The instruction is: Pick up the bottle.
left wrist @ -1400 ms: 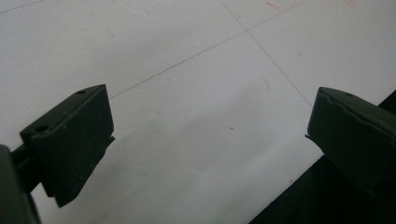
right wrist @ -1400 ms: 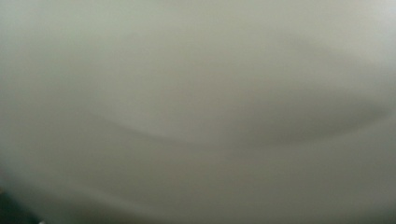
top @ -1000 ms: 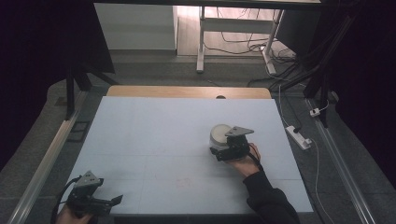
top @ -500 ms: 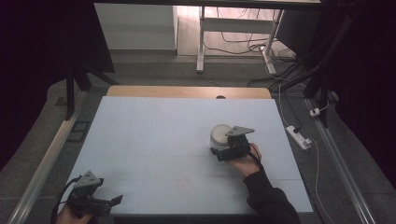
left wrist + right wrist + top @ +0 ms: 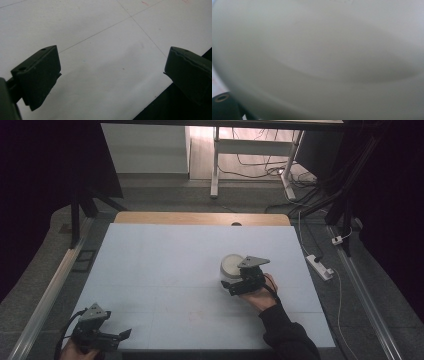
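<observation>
In the high view, a white round bowl [image 5: 233, 264] stood on the pale blue table [image 5: 165, 265], a little toward four o'clock from the middle of the table. The right gripper [image 5: 234, 284] was at the bowl's five o'clock side, touching it, with its grey three-cornered plate above the bowl's rim. The person's right hand [image 5: 260, 296] held the gripper from behind, and a dark sleeve [image 5: 285, 332] came in from the bottom edge at about five o'clock.

In the right gripper view, the bowl [image 5: 322, 60] was very near to the camera and out of focus. A small part of one black jaw appeared at the lower left corner. How wide the jaws of this gripper stood, and whether they pressed on the bowl, I cannot tell from these pictures.

The left gripper [image 5: 122, 334] was at the table's corner at seven o'clock, well apart from the bowl, and the left hand [image 5: 75, 351] held it at the bottom edge of the high view. In the left gripper view, its jaws stood wide apart with nothing between them; only the bare table [image 5: 105, 50] and the dark table edge were under them.
</observation>
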The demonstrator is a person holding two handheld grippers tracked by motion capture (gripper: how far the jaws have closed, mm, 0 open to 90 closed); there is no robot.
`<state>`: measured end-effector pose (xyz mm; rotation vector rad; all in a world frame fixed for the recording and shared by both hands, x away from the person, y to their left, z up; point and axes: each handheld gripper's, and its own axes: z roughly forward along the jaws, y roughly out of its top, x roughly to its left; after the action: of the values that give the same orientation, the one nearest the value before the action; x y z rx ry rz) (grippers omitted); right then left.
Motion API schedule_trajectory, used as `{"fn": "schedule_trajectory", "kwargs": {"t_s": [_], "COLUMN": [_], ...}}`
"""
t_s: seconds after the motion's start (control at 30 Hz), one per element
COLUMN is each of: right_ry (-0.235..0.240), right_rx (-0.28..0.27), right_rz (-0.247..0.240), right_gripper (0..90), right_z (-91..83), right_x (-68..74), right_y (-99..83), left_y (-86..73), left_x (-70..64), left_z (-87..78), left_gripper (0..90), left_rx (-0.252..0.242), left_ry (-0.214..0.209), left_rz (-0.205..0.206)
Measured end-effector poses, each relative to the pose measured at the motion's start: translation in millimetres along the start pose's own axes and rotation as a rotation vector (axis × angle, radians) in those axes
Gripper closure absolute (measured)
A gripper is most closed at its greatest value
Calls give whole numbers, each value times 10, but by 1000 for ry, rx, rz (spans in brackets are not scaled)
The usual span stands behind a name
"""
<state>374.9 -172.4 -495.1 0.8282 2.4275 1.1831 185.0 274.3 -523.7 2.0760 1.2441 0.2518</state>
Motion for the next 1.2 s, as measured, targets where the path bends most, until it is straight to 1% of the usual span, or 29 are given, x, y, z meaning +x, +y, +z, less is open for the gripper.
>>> {"fn": "schedule_trajectory", "kwargs": {"t_s": [0.13,0.33,0.43,0.63,0.83,0.97,1.2], "right_ry": [18,57,66,88,131,155,196], "right_rx": [-2,-13,-17,-17,-13,-17,-15], "right_rz": [-18,-20,-18,-35,-53,-73,-86], "right_gripper": [66,66,66,66,66,66,66], "right_z": [-14,-37,-43,-34,-10,-5,20], "right_x": [77,192,261,393,532,635,773], "right_y": [24,74,101,136,158,183,199], "left_y": [-1,0,0,0,0,0,0], "left_x": [0,0,2,3,0,-4,-4], "left_z": [-1,-1,0,0,0,1,1], "left_gripper": [13,14,13,13,13,14,14], "left_rx": [-1,-1,-1,-1,0,1,1], "left_ry": [-1,0,-2,-3,0,2,2], "left_rz": [-1,-4,-3,-4,-6,1,1]}}
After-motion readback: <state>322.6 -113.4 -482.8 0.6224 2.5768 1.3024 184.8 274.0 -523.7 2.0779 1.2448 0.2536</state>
